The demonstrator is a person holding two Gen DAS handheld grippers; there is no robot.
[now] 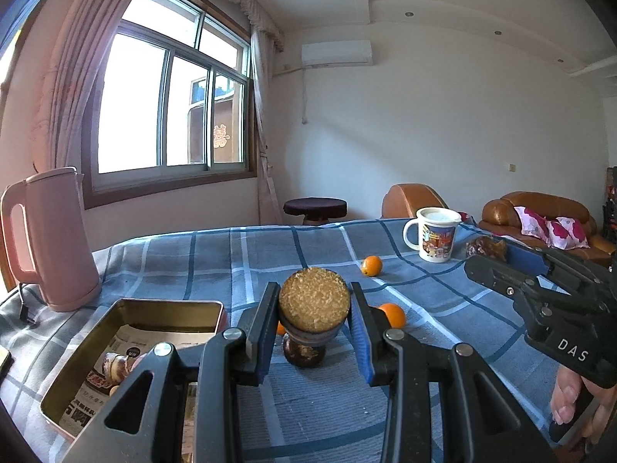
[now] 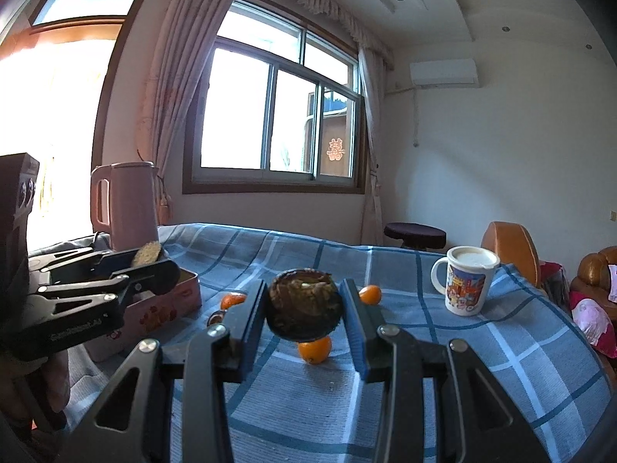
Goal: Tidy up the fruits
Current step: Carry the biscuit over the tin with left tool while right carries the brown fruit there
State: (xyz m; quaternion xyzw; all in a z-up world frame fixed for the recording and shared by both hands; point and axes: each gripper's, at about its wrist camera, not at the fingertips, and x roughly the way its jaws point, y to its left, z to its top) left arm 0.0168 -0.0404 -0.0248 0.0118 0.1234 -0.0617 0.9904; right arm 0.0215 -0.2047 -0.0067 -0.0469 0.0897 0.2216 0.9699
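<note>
Fruit halves clamped between jaws: cut half (image 1: 314,299) left, hollowed half (image 2: 304,305) right.

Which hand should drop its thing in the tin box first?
Probably left. The left tool grips a round crusty piece right beside the open tin box. The right tool, gripping a dark fruit, sits farther from it.
</note>
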